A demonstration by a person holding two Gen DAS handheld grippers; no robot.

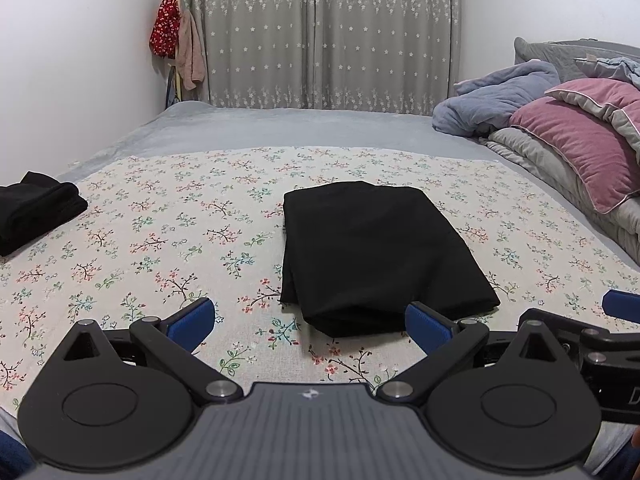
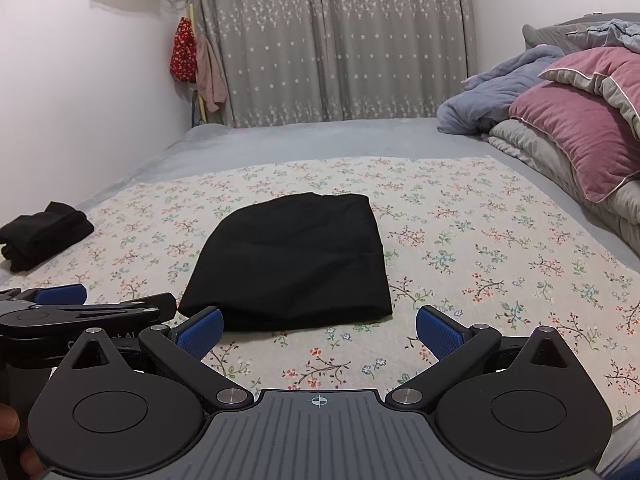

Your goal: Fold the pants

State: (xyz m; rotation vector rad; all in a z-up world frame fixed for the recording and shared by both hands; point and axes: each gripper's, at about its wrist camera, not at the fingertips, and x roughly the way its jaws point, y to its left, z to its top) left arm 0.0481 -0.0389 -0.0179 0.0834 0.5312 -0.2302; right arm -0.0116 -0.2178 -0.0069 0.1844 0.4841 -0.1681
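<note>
Black pants (image 1: 372, 256) (image 2: 296, 264) lie folded into a compact rectangle in the middle of the floral cloth (image 1: 160, 240) (image 2: 480, 260) on the bed. My left gripper (image 1: 310, 326) stands open just short of the pants' near edge, its blue pads empty. My right gripper (image 2: 320, 330) is open too, hovering just before the near edge of the pants with nothing held. In the left wrist view the right gripper's frame (image 1: 580, 344) shows at the right; in the right wrist view the left gripper's frame (image 2: 80, 312) shows at the left.
A second folded black garment (image 1: 36, 210) (image 2: 44, 234) rests at the left edge of the cloth. Pink and grey pillows with a blue blanket (image 1: 560, 128) (image 2: 568, 128) pile up at the right. Grey curtains (image 1: 328, 32) and a white wall stand behind the bed.
</note>
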